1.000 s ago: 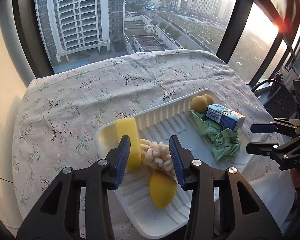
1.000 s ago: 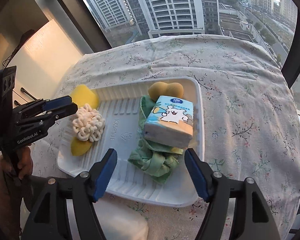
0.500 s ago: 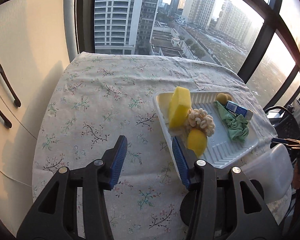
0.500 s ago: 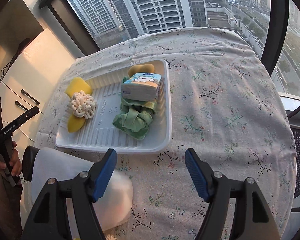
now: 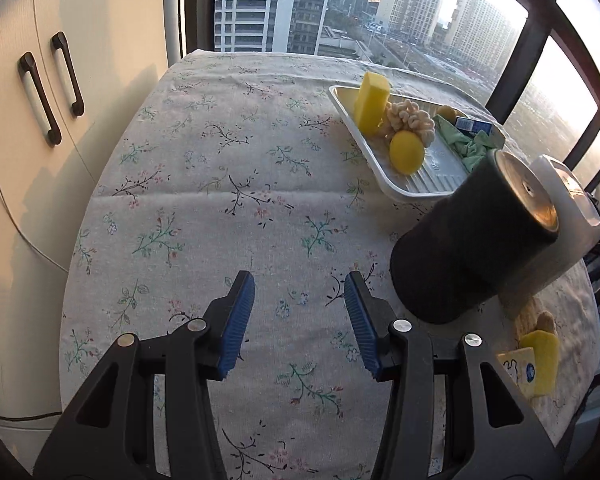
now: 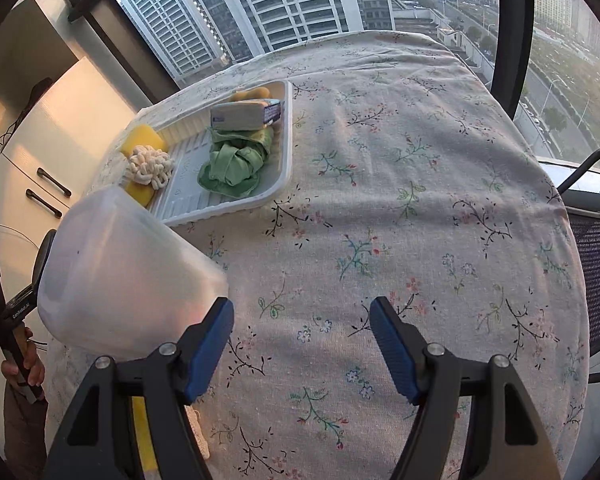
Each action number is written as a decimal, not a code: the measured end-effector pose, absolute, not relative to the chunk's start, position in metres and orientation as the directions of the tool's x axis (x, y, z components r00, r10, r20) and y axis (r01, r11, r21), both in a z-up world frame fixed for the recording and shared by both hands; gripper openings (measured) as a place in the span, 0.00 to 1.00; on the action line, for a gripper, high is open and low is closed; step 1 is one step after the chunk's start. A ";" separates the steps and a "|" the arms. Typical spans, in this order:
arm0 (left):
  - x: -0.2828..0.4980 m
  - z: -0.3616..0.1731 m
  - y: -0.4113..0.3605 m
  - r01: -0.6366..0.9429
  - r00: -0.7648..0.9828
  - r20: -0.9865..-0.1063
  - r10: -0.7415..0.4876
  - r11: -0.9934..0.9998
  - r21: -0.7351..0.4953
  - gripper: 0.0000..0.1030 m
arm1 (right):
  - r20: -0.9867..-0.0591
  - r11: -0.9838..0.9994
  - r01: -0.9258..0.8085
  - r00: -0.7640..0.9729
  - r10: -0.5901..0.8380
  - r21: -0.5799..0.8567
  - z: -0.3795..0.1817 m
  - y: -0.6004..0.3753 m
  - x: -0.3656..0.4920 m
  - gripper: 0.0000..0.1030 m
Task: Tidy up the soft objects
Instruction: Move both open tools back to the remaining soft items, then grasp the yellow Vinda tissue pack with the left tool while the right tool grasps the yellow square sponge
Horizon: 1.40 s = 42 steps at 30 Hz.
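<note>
While hovering over bare flowered cloth on the bench [image 5: 204, 184], left gripper [image 5: 298, 292] with jaws spread and nothing between them. Right gripper [image 6: 300, 316] likewise: jaws wider apart, empty, over open cloth well clear of the tray.

Judged well under way, not finished. Already gathered in the white ribbed plastic tray [image 5: 424, 191]:
- upright yellow sponge block [image 5: 371, 104]
- cream knotted rope bundle [image 5: 412, 122], touching that block
- rounded yellow sponge [image 5: 406, 152], just beside the bundle
- crumpled green cloth [image 6: 232, 164]
- blue-and-white soft tissue pack [image 6: 244, 114], lying on the cloth's far end
- tan peanut-shaped soft piece [image 6: 252, 93], in the far corner

Still outside the tray, at the near edge of the bench: second yellow sponge [image 5: 542, 356] and pale pack with a blue mark [image 5: 518, 368], touching each other, with a small tan lump [image 5: 545, 320] just behind. Probably the remaining work.

Between those and the tray, black cylinder [image 5: 472, 236] and translucent white tub [image 6: 128, 276], side by side. Seemingly tilted, though possibly only the lens. Part in the task unclear.
</note>
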<state>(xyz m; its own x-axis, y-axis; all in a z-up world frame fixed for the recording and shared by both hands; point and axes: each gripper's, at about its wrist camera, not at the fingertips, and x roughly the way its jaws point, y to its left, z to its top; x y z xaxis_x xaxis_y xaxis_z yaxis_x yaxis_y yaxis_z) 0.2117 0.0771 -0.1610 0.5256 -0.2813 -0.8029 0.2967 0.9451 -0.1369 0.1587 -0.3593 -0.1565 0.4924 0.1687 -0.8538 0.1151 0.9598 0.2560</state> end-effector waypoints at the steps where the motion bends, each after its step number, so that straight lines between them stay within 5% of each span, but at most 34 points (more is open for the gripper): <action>1: 0.205 -0.163 0.077 0.301 0.523 -0.803 -0.284 0.944 -0.138 0.43 | -0.854 0.963 0.114 0.495 0.159 0.246 -0.157 -0.358 0.153 0.71; 20: 0.082 -0.154 0.033 0.483 0.503 -0.761 -0.409 0.864 -0.144 0.44 | -0.818 0.979 -0.024 0.545 0.183 0.203 -0.163 -0.277 0.031 0.71; 22: 0.073 -0.152 0.018 0.521 0.499 -0.752 -0.431 0.842 -0.137 0.51 | -0.814 0.974 -0.050 0.540 0.211 0.219 -0.167 -0.263 0.023 0.71; 25: 0.066 -0.149 -0.005 0.574 0.519 -0.733 -0.439 0.815 -0.081 0.60 | -0.798 0.963 -0.099 0.543 0.262 0.249 -0.172 -0.239 0.011 0.71; 35: 0.076 -0.165 -0.075 0.801 0.489 -0.771 -0.408 0.559 0.213 0.60 | -0.789 0.948 -0.149 0.528 0.316 0.280 -0.192 -0.199 0.016 0.71; 42: 0.087 -0.160 -0.096 0.922 0.324 -0.846 -0.424 0.341 0.182 0.62 | -0.783 0.950 -0.148 0.539 0.311 0.275 -0.194 -0.200 0.030 0.71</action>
<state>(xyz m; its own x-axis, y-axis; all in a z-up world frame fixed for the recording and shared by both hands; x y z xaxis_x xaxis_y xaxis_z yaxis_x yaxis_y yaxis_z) 0.0874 -0.0961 -0.1600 0.3236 -0.4244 -0.8457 0.9223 0.3410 0.1818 0.0297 -0.1998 -0.1939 0.5392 0.3110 -0.7827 -0.1484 0.9499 0.2751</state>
